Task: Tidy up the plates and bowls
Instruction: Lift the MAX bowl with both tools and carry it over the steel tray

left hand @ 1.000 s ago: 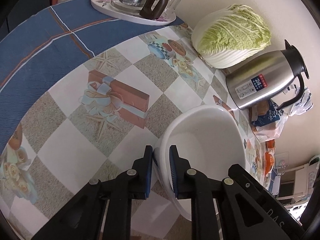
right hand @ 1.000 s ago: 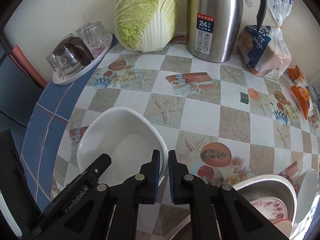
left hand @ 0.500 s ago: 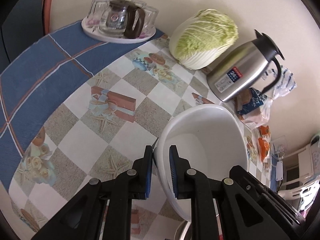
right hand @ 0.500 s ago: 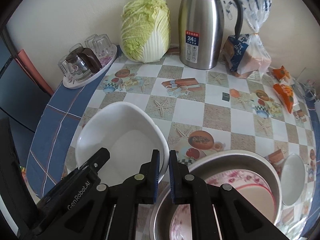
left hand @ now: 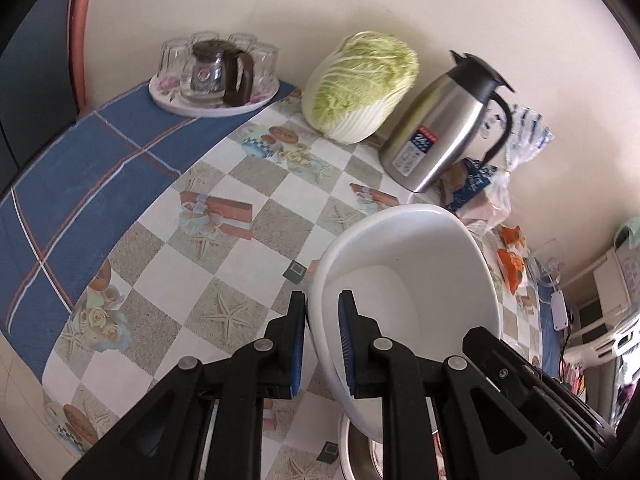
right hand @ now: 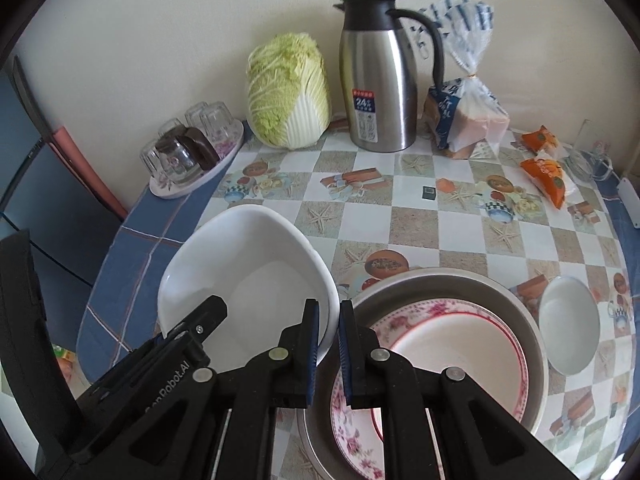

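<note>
A large white bowl [left hand: 416,268] [right hand: 244,268] is held up above the table by both grippers. My left gripper [left hand: 322,344] is shut on its left rim. My right gripper [right hand: 328,344] is shut on its right rim. Below on the right, a metal basin [right hand: 532,344] holds a pink floral plate [right hand: 456,344]; its edge shows in the left wrist view [left hand: 352,452]. A small white bowl [right hand: 570,324] sits on the table to the right of the basin.
Along the wall stand a tray of glasses with a glass pot [left hand: 216,76] [right hand: 192,156], a napa cabbage [left hand: 360,84] [right hand: 288,92], a steel thermos jug [left hand: 444,120] [right hand: 380,76], a bread bag [right hand: 464,120] and orange snack packets [right hand: 546,168]. The tablecloth [left hand: 224,264] is checkered.
Both grippers have lifted the white bowl higher and drawn back from the wall. The basin with the floral plate has come into fuller view under my right gripper.
</note>
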The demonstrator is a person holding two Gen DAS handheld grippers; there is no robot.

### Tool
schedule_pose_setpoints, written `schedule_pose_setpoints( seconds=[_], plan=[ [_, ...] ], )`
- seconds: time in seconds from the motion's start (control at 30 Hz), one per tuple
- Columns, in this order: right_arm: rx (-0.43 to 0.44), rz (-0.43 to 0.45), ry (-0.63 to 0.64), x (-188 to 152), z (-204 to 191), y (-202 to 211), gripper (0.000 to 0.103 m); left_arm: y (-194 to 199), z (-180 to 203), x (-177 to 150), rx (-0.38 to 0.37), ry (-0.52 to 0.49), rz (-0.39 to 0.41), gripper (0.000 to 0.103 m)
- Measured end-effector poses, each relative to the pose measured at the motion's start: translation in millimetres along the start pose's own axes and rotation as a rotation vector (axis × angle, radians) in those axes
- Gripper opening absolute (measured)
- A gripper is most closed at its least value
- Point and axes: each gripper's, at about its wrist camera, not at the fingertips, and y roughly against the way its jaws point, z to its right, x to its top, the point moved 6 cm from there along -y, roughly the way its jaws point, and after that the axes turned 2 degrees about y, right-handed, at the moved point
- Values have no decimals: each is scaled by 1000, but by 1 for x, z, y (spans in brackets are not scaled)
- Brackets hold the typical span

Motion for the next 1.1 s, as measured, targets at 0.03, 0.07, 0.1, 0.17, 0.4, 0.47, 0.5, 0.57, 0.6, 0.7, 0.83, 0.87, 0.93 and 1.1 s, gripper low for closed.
schedule_pose_setpoints(
  seconds=[0.03, 0.07, 0.1, 0.17, 0.4, 0.47, 0.5, 0.57, 0.6, 0.7, 0.83, 0.87, 0.93, 1.1],
  plan=[
    [11, 8, -12, -2, 3, 4, 11, 4, 4, -2, 0, -15, 7, 17],
    [21, 14, -23, -4, 6, 7, 11, 7, 7, -3, -1, -26, 11, 17],
    [29, 21, -34, -7, 10, 10, 11, 9, 10, -5, -2, -33, 13, 17],
    [39, 38, -53, -11, 16, 17, 12, 14, 19, -9, -2, -62, 21, 17],
    [57, 105, -105, -25, 38, 37, 12, 23, 45, -18, 9, -152, 39, 17],
    [66, 118, -125, -27, 45, 41, 12, 23, 50, -20, 5, -164, 37, 17],
    [70, 124, -131, -27, 49, 42, 12, 22, 53, -20, 7, -170, 36, 17],
    [78, 133, -141, -28, 54, 46, 12, 23, 60, -22, 8, -189, 37, 17],
    [78, 138, -145, -28, 57, 48, 12, 23, 63, -23, 7, -196, 37, 17],
    [84, 151, -160, -29, 65, 54, 12, 28, 73, -24, 6, -220, 47, 17],
    [113, 155, -195, -31, 77, 59, 12, 33, 86, -27, 16, -249, 58, 17],
    [118, 158, -202, -31, 80, 61, 12, 34, 90, -28, 12, -255, 60, 17],
    [125, 165, -213, -31, 86, 65, 12, 36, 95, -29, 8, -262, 65, 17],
    [143, 177, -250, -30, 103, 74, 12, 41, 114, -35, 12, -299, 80, 17]
  ],
)
